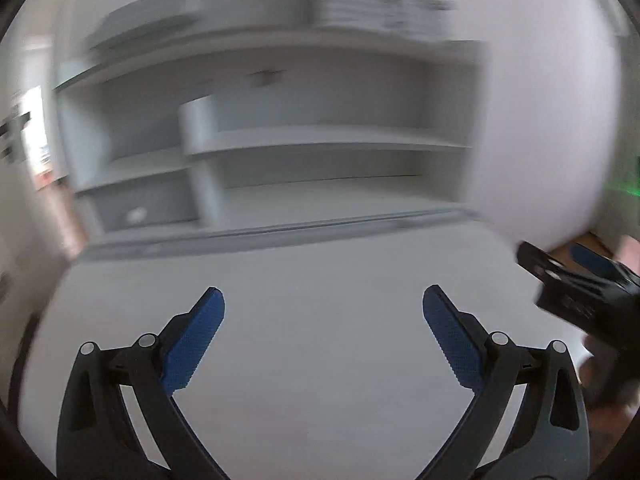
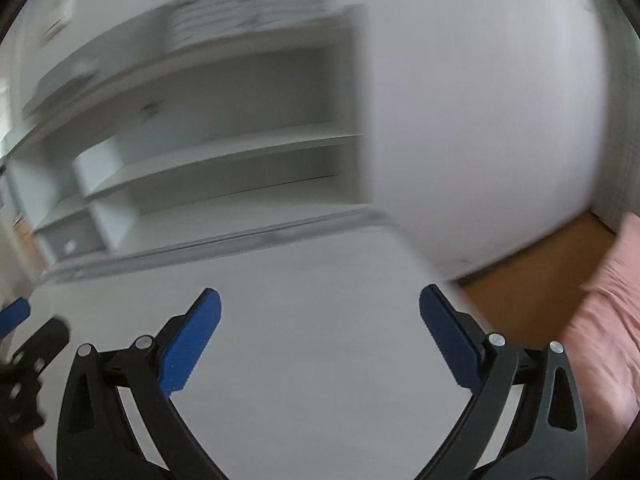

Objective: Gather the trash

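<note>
Trash unseen; blurred shelves (image 1: 280,140) possibly empty.

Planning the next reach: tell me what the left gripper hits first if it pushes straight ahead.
Probably the bare white desk top: the open, empty left gripper points down at it, with the shelf unit behind. Blur makes depth uncertain.

Desk top (image 1: 320,264) matt white, smooth; claw pads (image 2: 192,344) blue, ribbed rubbery; pink cloth (image 2: 608,320) soft; floor (image 2: 536,280) wood-look.

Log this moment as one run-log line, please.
left gripper: open, empty | right gripper: open, empty | facing: white desk, shelf unit | trash: none visible | view: blurred
</note>
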A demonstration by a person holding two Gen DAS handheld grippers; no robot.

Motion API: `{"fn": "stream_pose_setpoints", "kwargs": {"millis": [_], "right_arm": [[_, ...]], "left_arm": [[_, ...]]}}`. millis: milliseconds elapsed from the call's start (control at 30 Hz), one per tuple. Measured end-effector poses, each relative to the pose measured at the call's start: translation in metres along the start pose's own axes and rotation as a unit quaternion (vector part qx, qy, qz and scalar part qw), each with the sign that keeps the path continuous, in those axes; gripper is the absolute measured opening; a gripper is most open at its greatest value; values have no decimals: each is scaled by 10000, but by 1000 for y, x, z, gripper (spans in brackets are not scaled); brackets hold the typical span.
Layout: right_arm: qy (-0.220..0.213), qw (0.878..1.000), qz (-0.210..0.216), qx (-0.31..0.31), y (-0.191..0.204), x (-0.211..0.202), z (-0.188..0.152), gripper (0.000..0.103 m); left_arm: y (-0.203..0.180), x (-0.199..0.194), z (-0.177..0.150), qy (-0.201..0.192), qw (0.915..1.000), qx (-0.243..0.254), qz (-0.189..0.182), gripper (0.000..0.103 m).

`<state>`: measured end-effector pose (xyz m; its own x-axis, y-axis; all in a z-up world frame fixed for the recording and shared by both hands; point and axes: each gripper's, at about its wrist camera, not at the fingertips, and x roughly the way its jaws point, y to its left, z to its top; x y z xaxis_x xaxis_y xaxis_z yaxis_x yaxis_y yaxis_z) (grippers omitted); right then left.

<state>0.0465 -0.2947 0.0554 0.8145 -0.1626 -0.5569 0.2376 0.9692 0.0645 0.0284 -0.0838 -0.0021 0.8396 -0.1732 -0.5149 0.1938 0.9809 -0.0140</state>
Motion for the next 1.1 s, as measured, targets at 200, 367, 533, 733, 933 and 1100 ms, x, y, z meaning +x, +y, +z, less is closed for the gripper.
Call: {"fn": "stream_pose_setpoints", "kwargs": {"millis": [200, 367, 533, 733, 933, 1100], "right_arm": [[98, 9986, 438, -293, 58, 31, -11, 96], [212, 9991, 278, -258, 72, 44, -25, 96], [92, 9995, -17, -297, 72, 47, -26, 96], [297, 9985, -16, -461, 73, 52, -31, 96], [713, 9962, 109, -487, 74, 65, -33, 96], [836, 9956, 189, -375, 70, 70, -34, 96]], "left_arm": [[51, 26, -11, -42, 9985, -367, 403, 96], [65, 39, -18, -19, 9978, -485, 457, 96], [76, 51, -25, 150, 9975, -489, 491, 96], [78, 65, -25, 470, 9940, -511, 840, 97], [77, 69, -29, 643, 9947, -545, 586, 96], [81, 71, -33, 771, 9934, -778, 331, 96]]}}
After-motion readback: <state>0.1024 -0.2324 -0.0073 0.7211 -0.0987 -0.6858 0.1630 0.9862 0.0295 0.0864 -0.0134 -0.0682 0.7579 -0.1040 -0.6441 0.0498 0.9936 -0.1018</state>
